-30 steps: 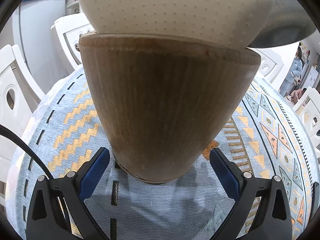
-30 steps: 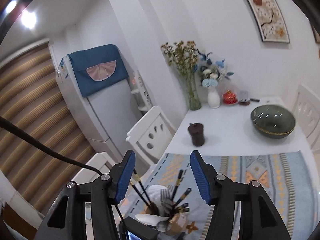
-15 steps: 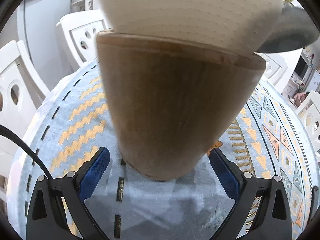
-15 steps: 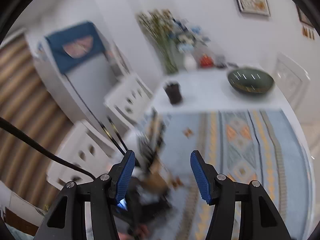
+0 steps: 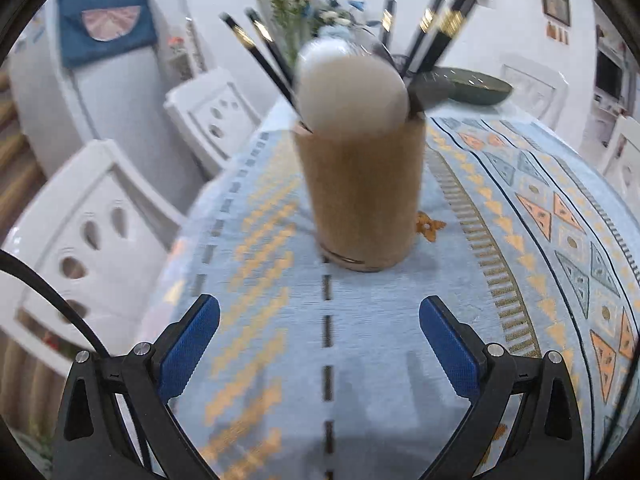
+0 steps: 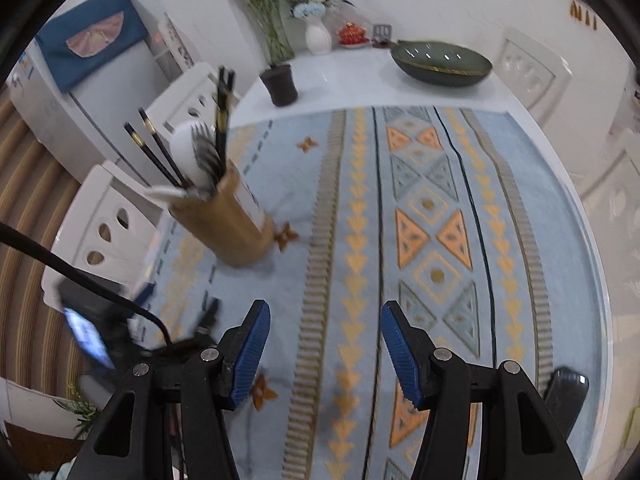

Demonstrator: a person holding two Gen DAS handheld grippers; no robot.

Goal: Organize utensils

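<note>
Looking at the long table under its pale blue patterned cloth (image 6: 436, 208), the round wooden utensil holder (image 5: 362, 196) now stands well ahead of the left claw (image 5: 320, 340); a second ago it filled that view between the pads, so it's been let go; jaws wide, empty; black chopsticks (image 5: 256, 46), a white spoon (image 5: 352, 88) and a fork (image 6: 206, 152) stick out of it; right claw (image 6: 324, 348) half open, empty, holder ahead-left; sorting looks about done.
</note>
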